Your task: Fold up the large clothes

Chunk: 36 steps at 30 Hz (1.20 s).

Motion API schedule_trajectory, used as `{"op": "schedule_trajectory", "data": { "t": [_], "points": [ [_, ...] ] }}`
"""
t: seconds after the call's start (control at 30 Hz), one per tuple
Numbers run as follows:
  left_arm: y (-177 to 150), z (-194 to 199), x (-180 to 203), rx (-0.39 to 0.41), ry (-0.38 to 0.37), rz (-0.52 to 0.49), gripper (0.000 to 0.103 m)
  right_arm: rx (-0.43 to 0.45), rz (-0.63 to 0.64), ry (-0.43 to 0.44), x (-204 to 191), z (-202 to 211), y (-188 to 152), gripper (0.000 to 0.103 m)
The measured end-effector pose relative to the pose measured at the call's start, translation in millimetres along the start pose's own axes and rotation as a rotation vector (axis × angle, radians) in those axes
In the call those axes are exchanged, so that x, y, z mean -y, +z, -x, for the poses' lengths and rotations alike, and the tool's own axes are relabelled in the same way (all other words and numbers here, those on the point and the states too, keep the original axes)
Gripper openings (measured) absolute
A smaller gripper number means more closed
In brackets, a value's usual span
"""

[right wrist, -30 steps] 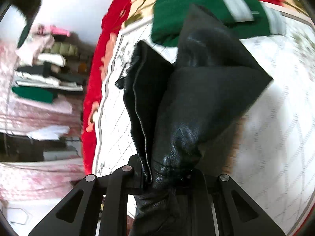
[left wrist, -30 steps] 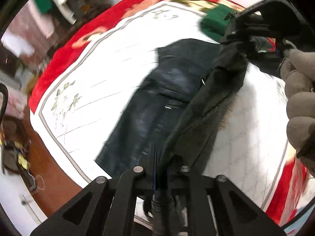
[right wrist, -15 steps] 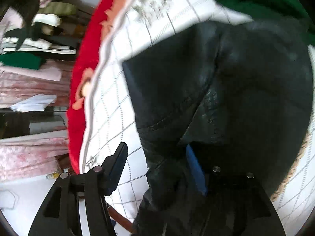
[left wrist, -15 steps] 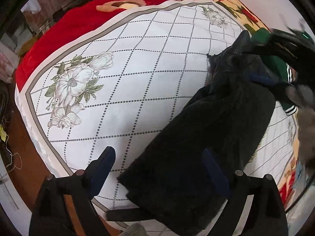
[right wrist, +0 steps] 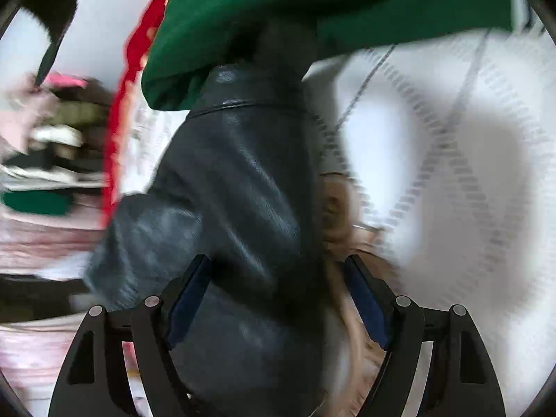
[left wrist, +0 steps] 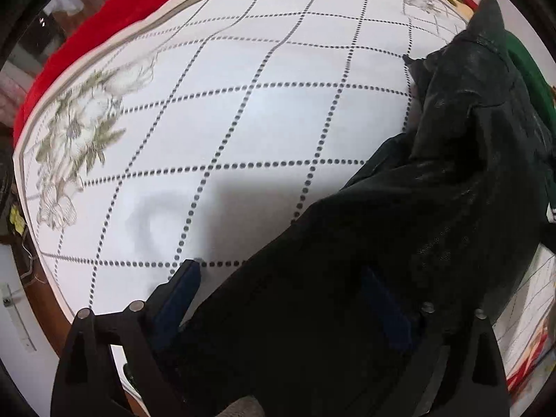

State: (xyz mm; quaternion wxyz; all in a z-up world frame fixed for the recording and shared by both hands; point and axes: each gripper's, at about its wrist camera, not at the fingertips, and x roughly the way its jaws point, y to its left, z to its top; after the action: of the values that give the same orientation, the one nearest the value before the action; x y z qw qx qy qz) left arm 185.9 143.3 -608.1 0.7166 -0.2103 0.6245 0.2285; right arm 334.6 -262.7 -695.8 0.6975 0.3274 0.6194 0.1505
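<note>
A black leather garment (left wrist: 434, 208) lies bunched on the white quilted bedspread (left wrist: 243, 121), at the right of the left wrist view. My left gripper (left wrist: 285, 299) is open, its blue-padded fingers (left wrist: 177, 295) spread over the garment's near end. In the right wrist view the same garment (right wrist: 236, 191) runs from between my fingers up towards a green garment (right wrist: 278, 7). My right gripper (right wrist: 278, 299) is open, with the leather lying between its fingers (right wrist: 365, 299). The right view is blurred.
The bedspread has a flower print (left wrist: 76, 132) at the left and a red border (left wrist: 87, 31). The bed's edge and a brown floor (left wrist: 38, 299) are at the lower left. Stacked clothes on shelves (right wrist: 41, 160) stand beyond the bed.
Both grippers were shut on the leather garment a second ago and have opened. The garment has dropped from hanging to lying on the bed, and both grippers have come down close to it.
</note>
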Motion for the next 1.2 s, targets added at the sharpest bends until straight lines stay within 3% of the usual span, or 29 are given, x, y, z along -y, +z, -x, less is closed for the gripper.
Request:
{"op": "schedule_trajectory", "data": {
  "t": [0.07, 0.1, 0.17, 0.27, 0.37, 0.47, 0.6, 0.7, 0.77, 0.93, 1.07, 1.13, 1.2],
  "points": [
    [1.3, 0.7, 1.7, 0.000, 0.017, -0.011, 0.097, 0.012, 0.027, 0.085, -4.5, -8.8, 5.4, 0.076],
    [2.1, 1.7, 2.5, 0.001, 0.027, -0.017, 0.097, 0.001, 0.041, 0.092, -7.5, -15.7, 7.5, 0.066],
    [4.2, 5.5, 4.9, 0.009, 0.051, -0.027, 0.097, -0.004, 0.063, 0.075, -14.7, -22.1, 6.9, 0.032],
    [8.2, 16.8, 9.6, 0.026, 0.078, -0.050, 0.097, 0.013, 0.034, 0.102, -16.0, -10.7, -0.6, 0.017],
    [9.8, 34.7, 19.0, 0.049, 0.074, -0.069, 0.096, 0.071, -0.059, 0.129, -1.5, 26.6, -20.1, 0.015],
    [3.3, 59.3, 27.4, 0.070, 0.058, -0.111, 0.096, 0.142, -0.175, 0.083, 33.8, 91.8, -57.4, 0.015],
    [-14.5, 76.4, 45.5, 0.069, 0.030, -0.174, 0.096, 0.160, -0.302, -0.096, 93.0, 175.0, -133.4, 0.016],
    [-22.0, 76.9, 71.9, 0.045, 0.006, -0.198, 0.097, 0.053, -0.356, -0.272, 129.9, 202.9, -176.6, 0.033],
    [-30.3, 75.1, 88.0, 0.032, -0.018, -0.207, 0.096, 0.019, -0.374, -0.326, 146.2, 216.8, -195.6, 0.038],
    [-37.4, 70.1, 128.7, 0.047, -0.039, -0.255, 0.096, 0.086, -0.204, -0.526, 116.2, 245.3, -208.5, 0.040],
    [-33.1, 19.5, 155.0, -0.001, 0.056, -0.310, 0.097, 0.133, -0.206, -0.719, 110.7, 271.2, -215.8, 0.040],
    [-28.4, -4.6, 155.4, -0.047, 0.064, -0.298, 0.097, 0.189, -0.266, -0.732, 115.6, 293.9, -212.5, 0.040],
    [-24.4, -9.7, 153.0, -0.054, 0.047, -0.280, 0.098, 0.220, -0.260, -0.639, 107.8, 289.8, -201.8, 0.040]
  ]
}}
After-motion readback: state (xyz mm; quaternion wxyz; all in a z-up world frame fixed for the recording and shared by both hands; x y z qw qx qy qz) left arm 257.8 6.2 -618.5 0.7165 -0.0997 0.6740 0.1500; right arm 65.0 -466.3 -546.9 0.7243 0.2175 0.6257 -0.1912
